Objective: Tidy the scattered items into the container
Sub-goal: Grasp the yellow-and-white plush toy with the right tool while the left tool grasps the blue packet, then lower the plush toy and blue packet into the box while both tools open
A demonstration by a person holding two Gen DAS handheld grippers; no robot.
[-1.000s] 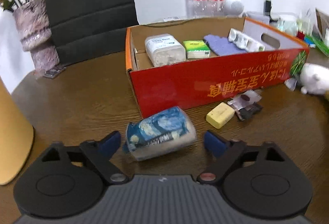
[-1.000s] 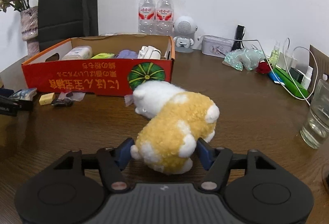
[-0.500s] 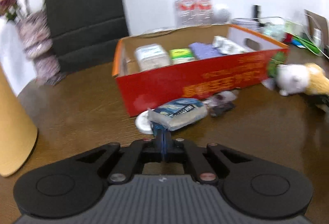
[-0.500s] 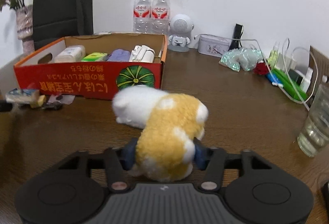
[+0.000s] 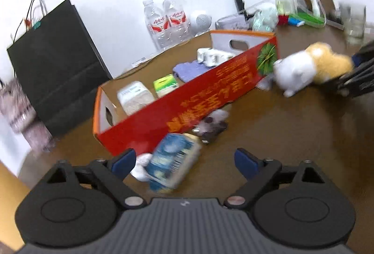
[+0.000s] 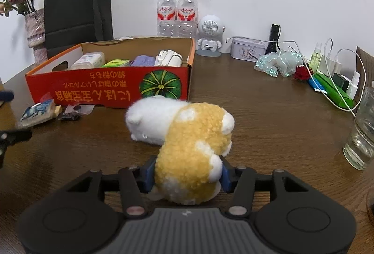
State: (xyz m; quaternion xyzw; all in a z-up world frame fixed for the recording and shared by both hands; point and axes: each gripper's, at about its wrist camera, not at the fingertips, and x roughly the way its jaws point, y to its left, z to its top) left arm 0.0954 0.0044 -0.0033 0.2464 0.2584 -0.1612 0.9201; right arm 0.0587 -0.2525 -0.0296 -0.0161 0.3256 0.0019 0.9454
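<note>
Left wrist view: my left tool (image 5: 184,159) is opening, its blue pads clear of the blue-printed packet (image 5: 174,161) lying between them on the worktop (image 5: 280,128), just before the red box (image 5: 187,111). Right wrist view: my right tool (image 6: 187,175), loosening slightly, grasps the plush toy (image 6: 184,139) mid-worktop, near the box's front corner.
</note>
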